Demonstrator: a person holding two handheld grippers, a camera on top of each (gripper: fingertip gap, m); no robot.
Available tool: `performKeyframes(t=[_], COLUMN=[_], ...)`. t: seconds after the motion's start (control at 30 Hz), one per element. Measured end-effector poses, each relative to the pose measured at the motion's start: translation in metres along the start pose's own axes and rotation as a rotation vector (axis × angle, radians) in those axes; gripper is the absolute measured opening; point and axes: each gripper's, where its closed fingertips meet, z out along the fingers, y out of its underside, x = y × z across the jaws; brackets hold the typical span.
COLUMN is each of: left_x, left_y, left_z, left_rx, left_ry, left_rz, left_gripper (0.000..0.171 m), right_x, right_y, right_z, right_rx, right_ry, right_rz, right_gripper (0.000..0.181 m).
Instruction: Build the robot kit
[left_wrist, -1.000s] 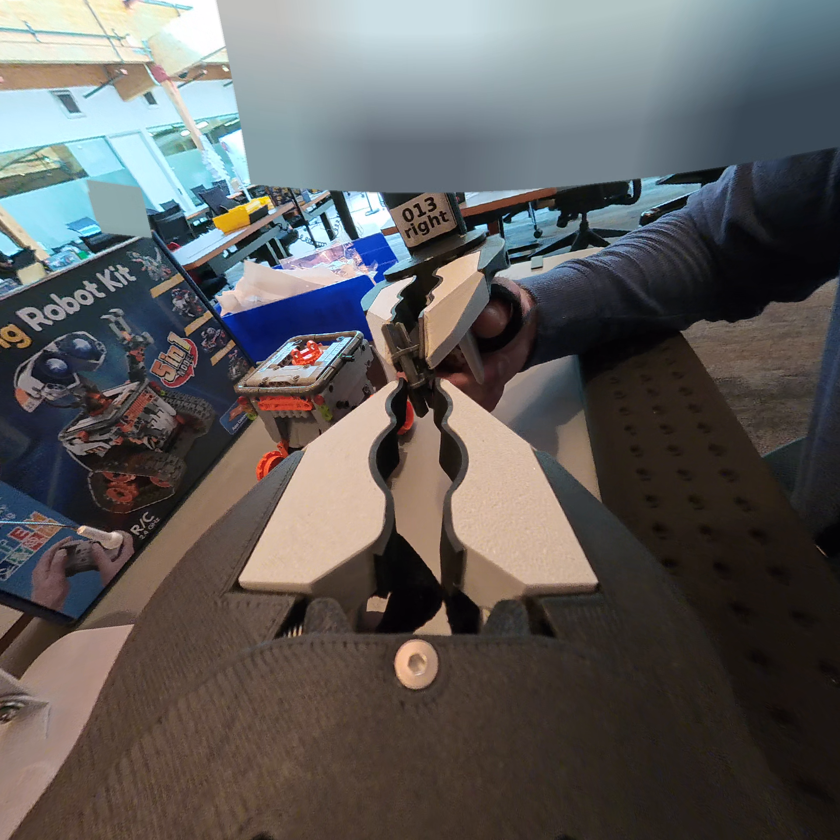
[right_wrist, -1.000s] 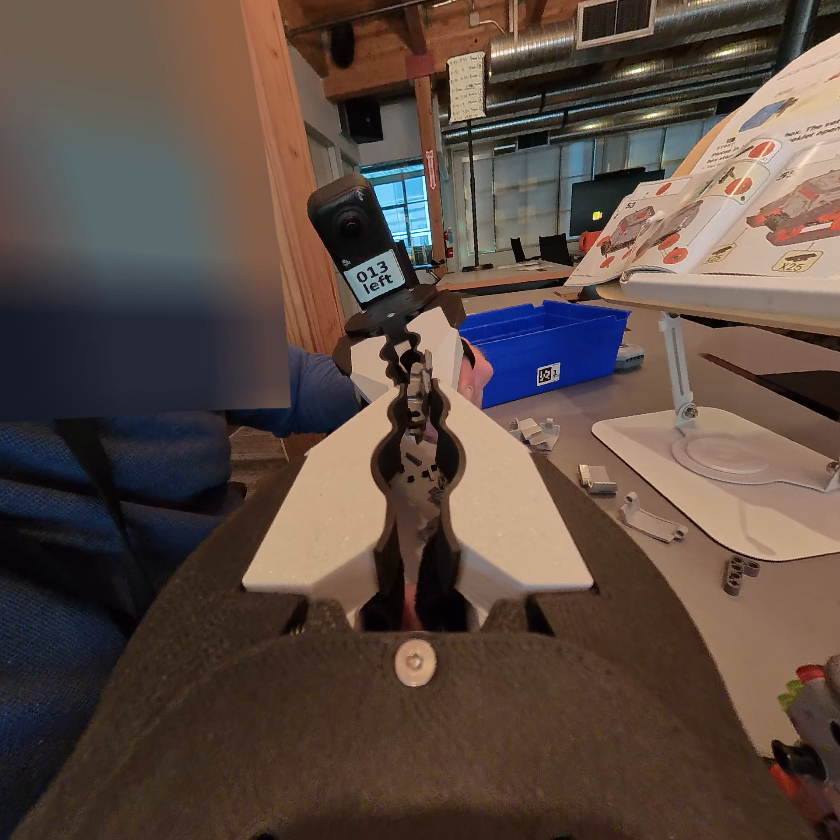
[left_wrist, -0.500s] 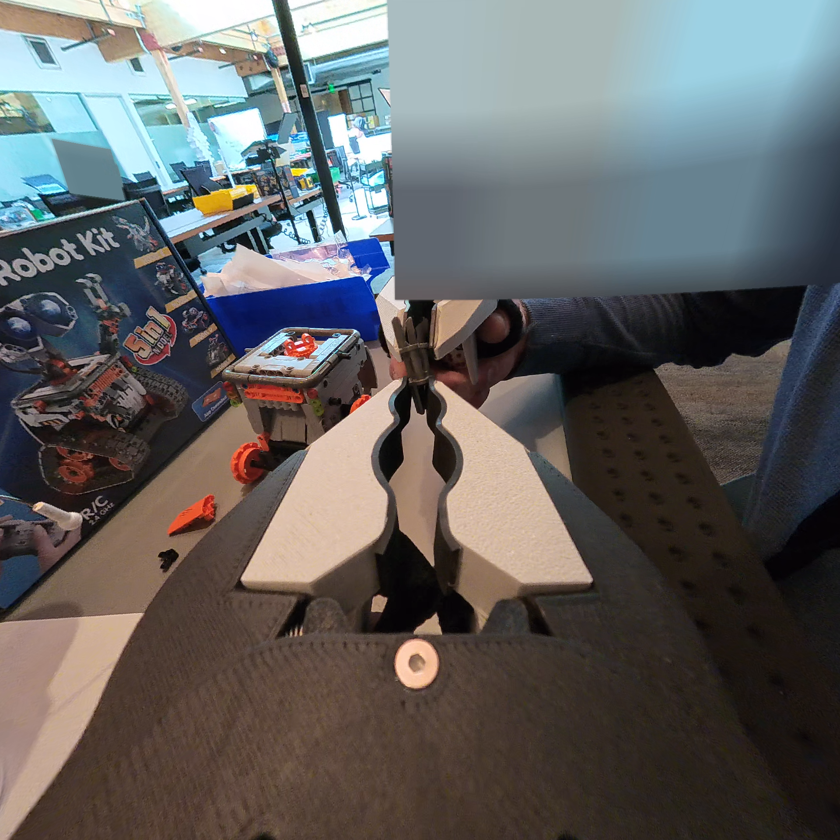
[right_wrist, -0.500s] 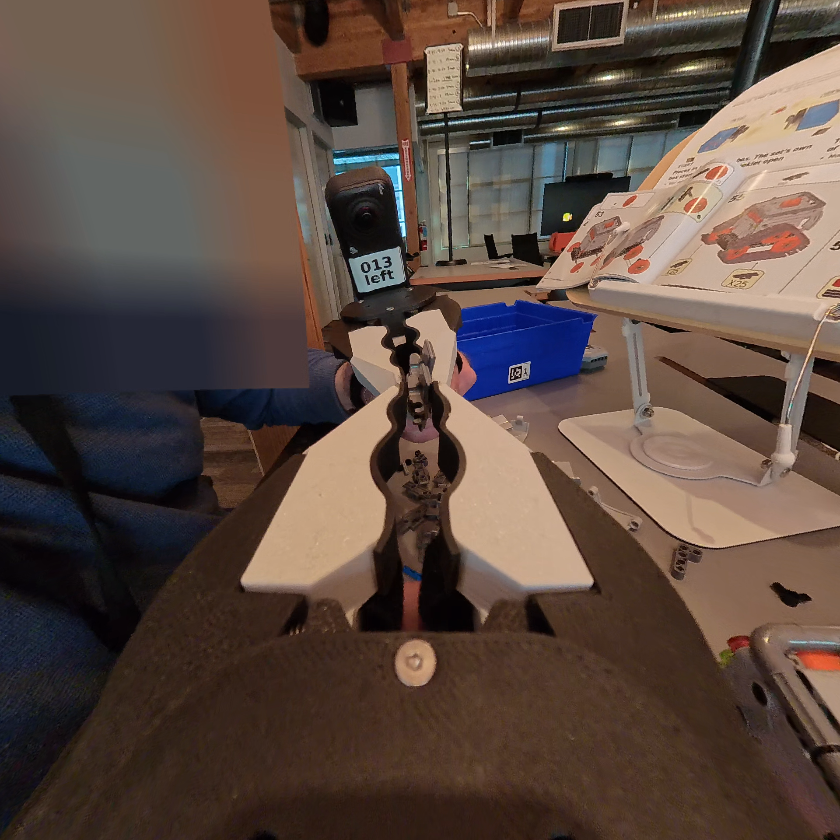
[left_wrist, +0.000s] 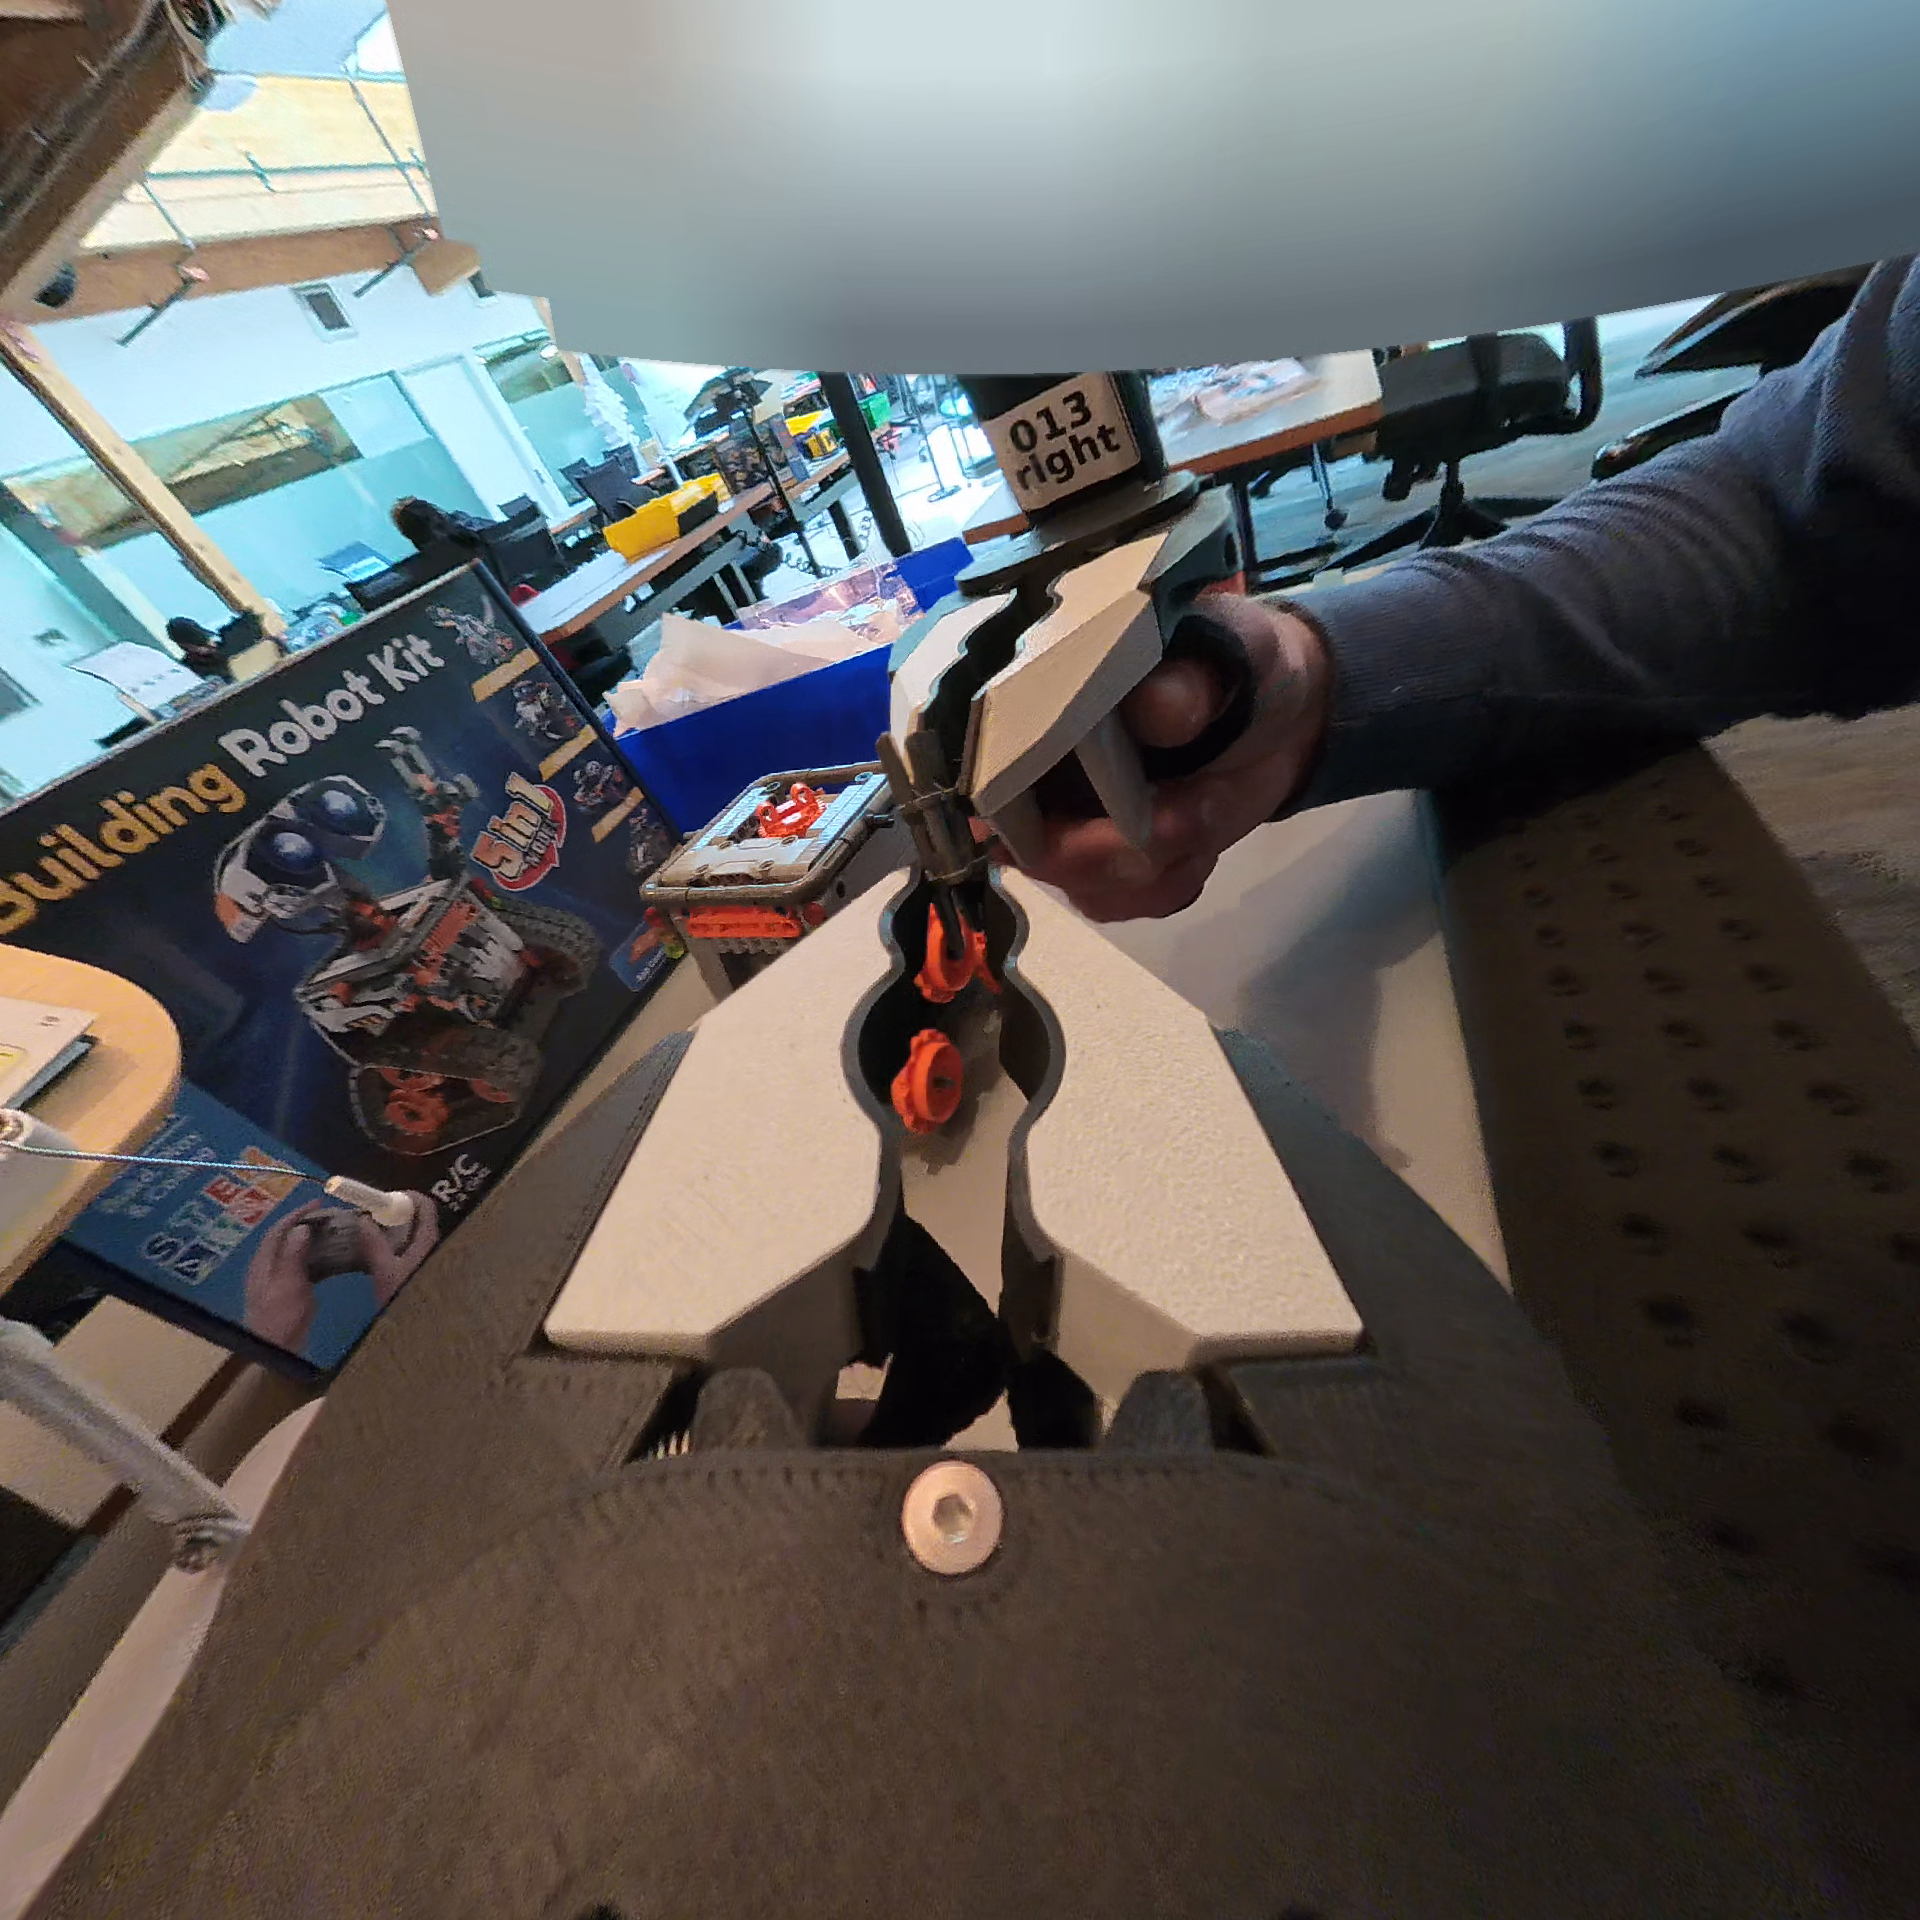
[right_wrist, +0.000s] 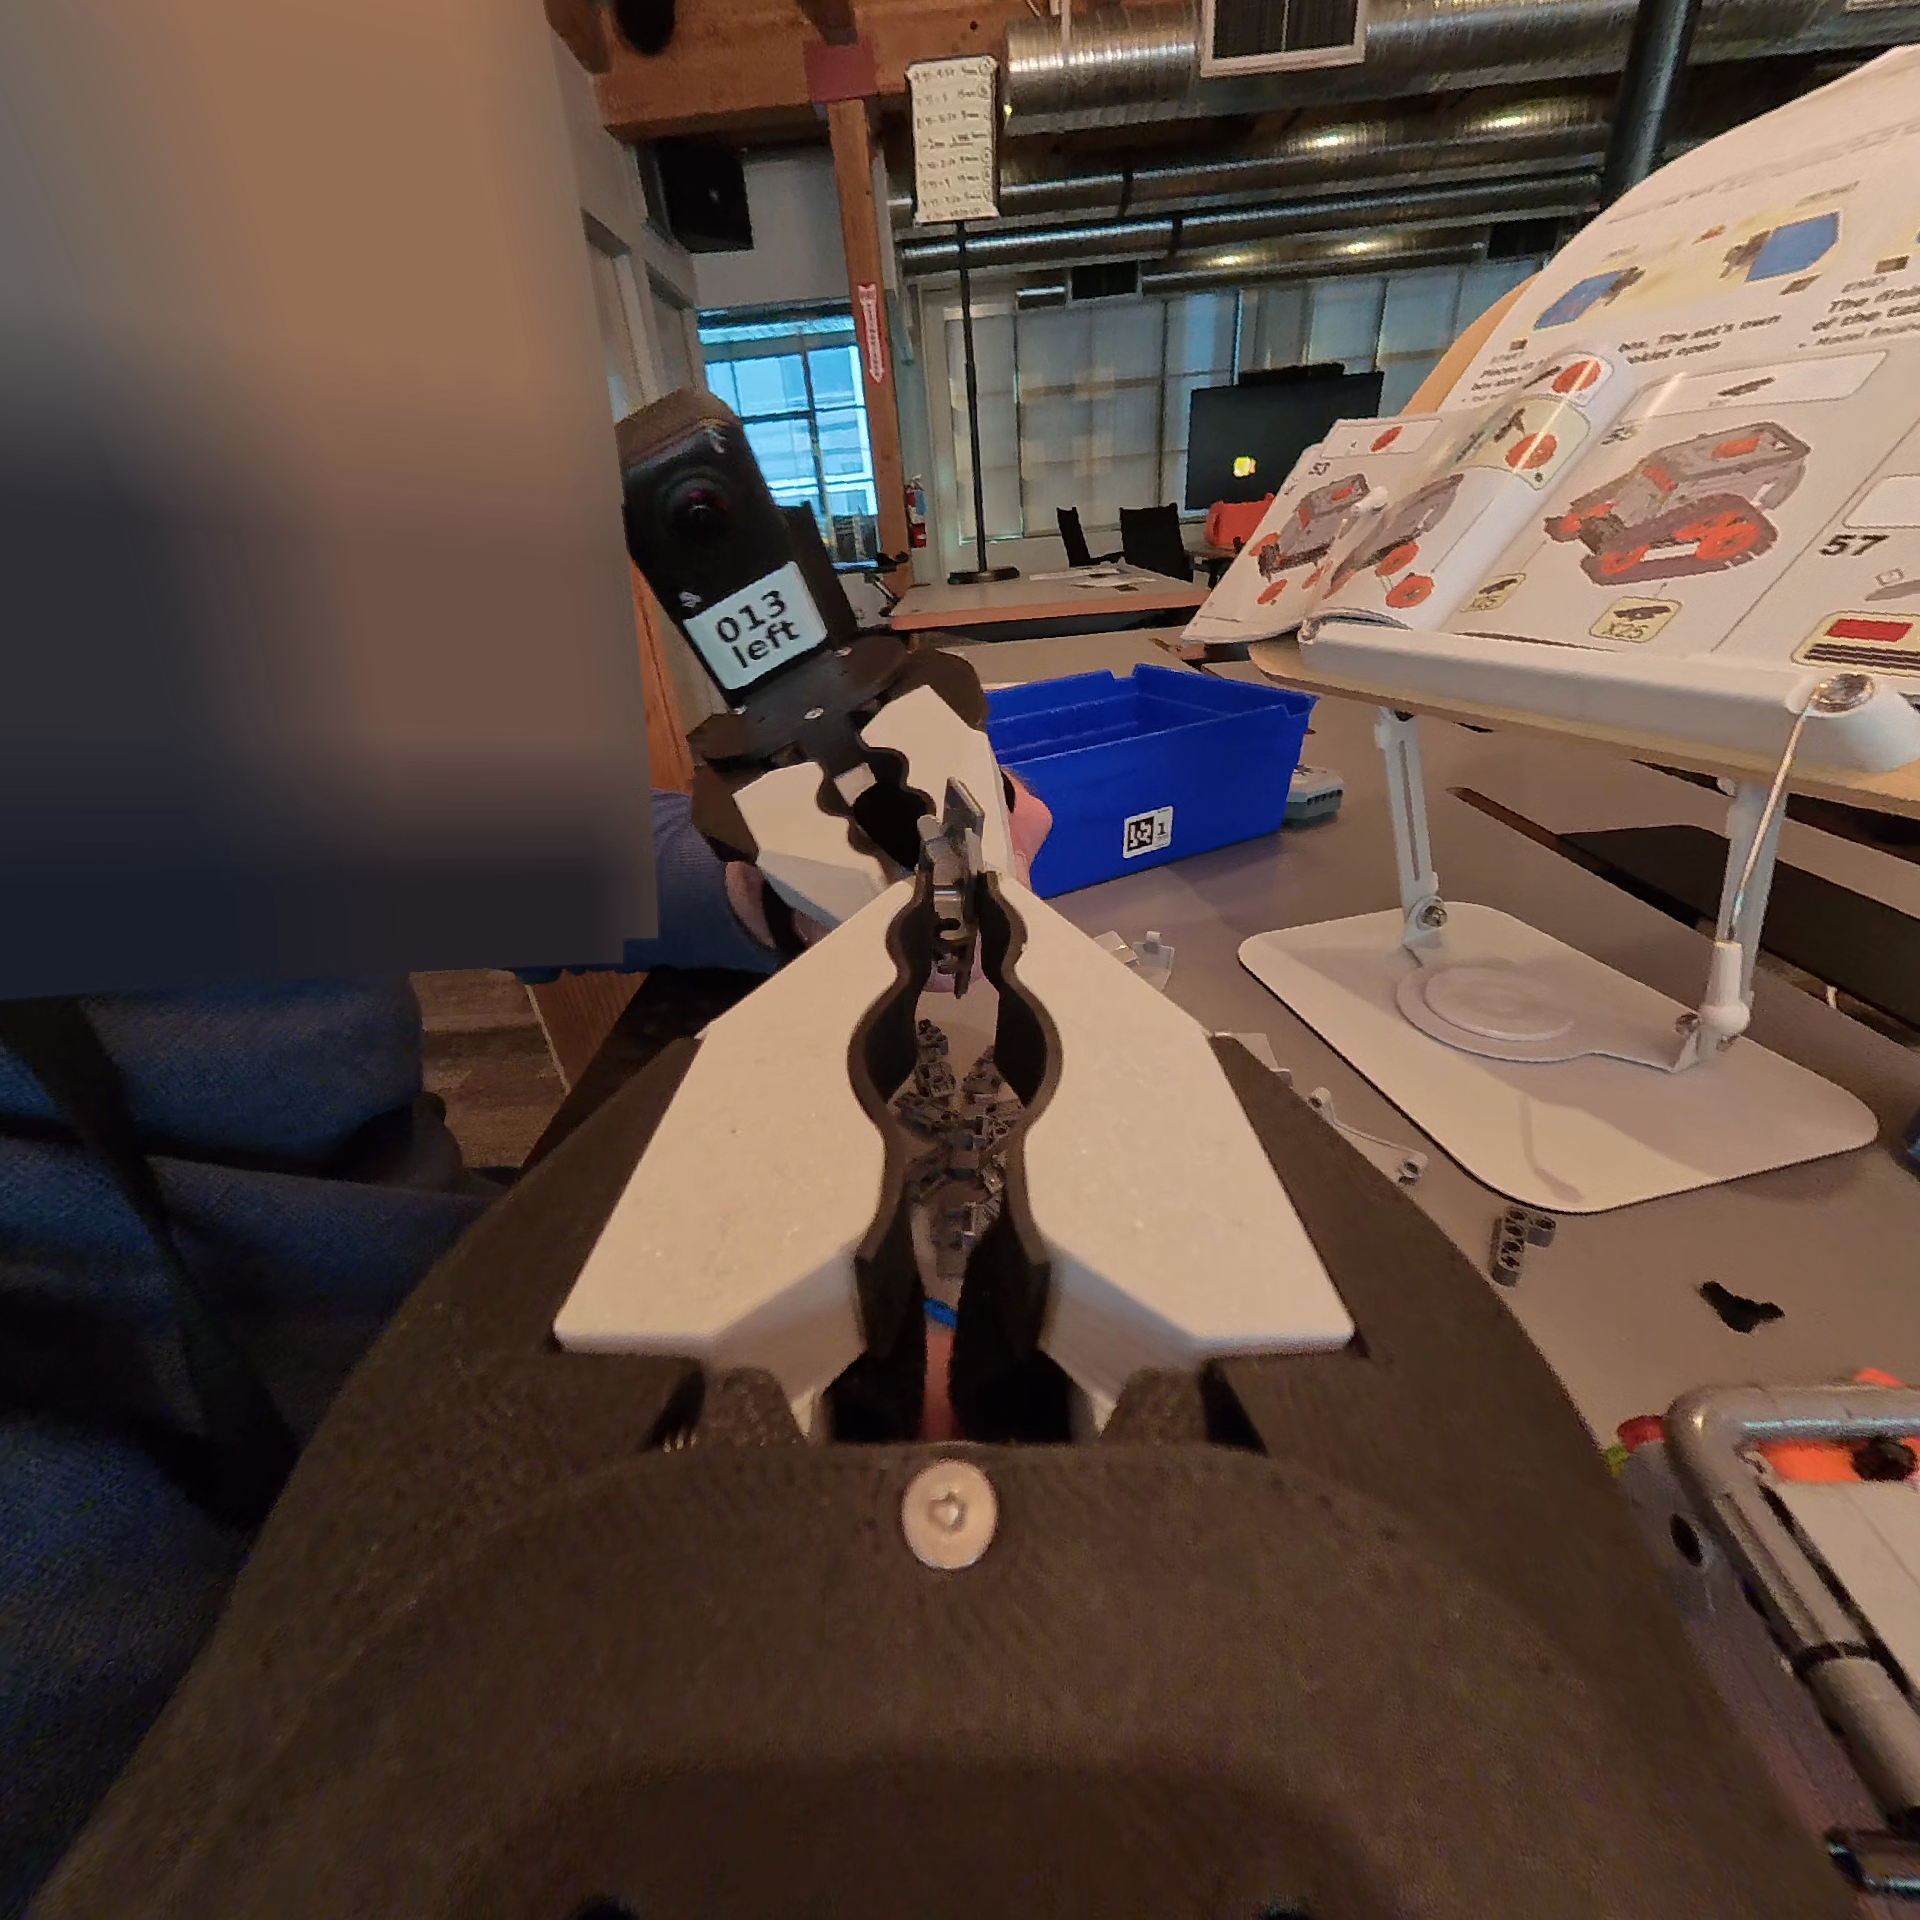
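Both grippers, left (left_wrist: 951, 883) and right (right_wrist: 951, 894), pinch one grey brick assembly (right_wrist: 956, 873); two orange gears (left_wrist: 930, 1081) sit below.

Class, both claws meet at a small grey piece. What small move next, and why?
Probably ease the claws gently together: the left claw and right claw both look shut on the grey piece, tip to tip, clear of the table.

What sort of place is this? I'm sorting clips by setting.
Likely an open-plan office or makerspace: rows of desks with office chairs, exposed ceiling ducts, and a robot kit box beside an instruction booklet.
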Motion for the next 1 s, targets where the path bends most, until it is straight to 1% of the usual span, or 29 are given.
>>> performKeyframes(t=[0.03,0.1,0.3,0.57,0.63,0.77,1.0], left_x=[0.000,-0.003,-0.007,-0.013,-0.014,-0.015,-0.014], left_y=[0.002,0.004,0.009,0.009,0.009,0.012,0.013], left_z=[0.001,0.001,0.004,0.005,0.005,0.007,0.008], left_rx=[-0.018,-0.044,-0.104,-0.149,-0.147,-0.169,-0.209], left_ry=[-0.009,-0.065,-0.174,-0.281,-0.287,-0.305,-0.341], left_rz=[0.019,0.128,0.271,0.367,0.345,0.369,0.454], left_gripper=[0.012,0.011,0.009,0.007,0.006,0.005,0.003], right_x=[0.002,0.003,0.009,0.013,0.013,0.016,0.017], right_y=[0.000,0.001,0.001,0.000,0.000,0.002,0.004], right_z=[0.000,0.001,0.002,0.004,0.005,0.006,0.007], right_rx=[-0.007,-0.014,-0.018,-0.031,-0.037,-0.053,-0.070], right_ry=[0.011,0.023,0.084,0.186,0.207,0.238,0.270], right_rz=[0.002,0.014,-0.011,-0.110,-0.131,-0.149,-0.161], right_gripper=[0.006,0.006,0.006,0.005,0.005,0.005,0.006])
